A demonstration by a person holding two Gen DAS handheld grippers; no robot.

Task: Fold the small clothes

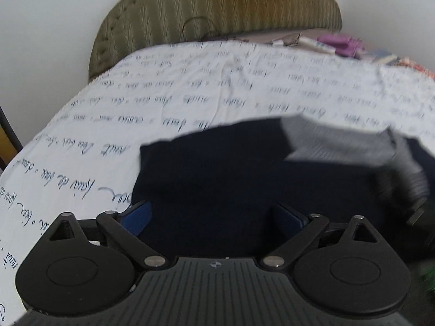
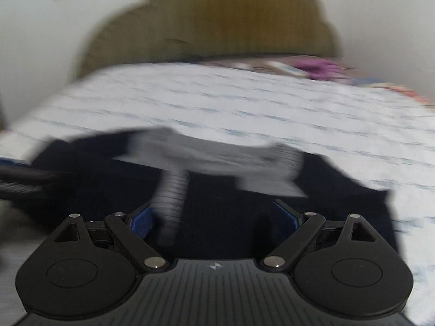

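Cursive script, unreadable, is printed across the bedsheet [image 1: 244, 87]; beyond the dark garment [image 1: 217, 168], sheet lies bare to the headboard [image 1: 217, 8]. Left gripper [image 1: 213, 214] and right gripper [image 2: 214, 214] are spread wide, nothing gripped.

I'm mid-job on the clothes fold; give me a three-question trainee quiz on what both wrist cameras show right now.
1. True or false: the dark navy garment lies on a sheet printed with handwriting.
2. Multiple choice: what lies on top of the navy garment? A) a grey ribbed piece B) a red towel C) a white sock
3. Fill in: the fingers of the right gripper stand ____.

Key: 1 true; 2 A; 3 open
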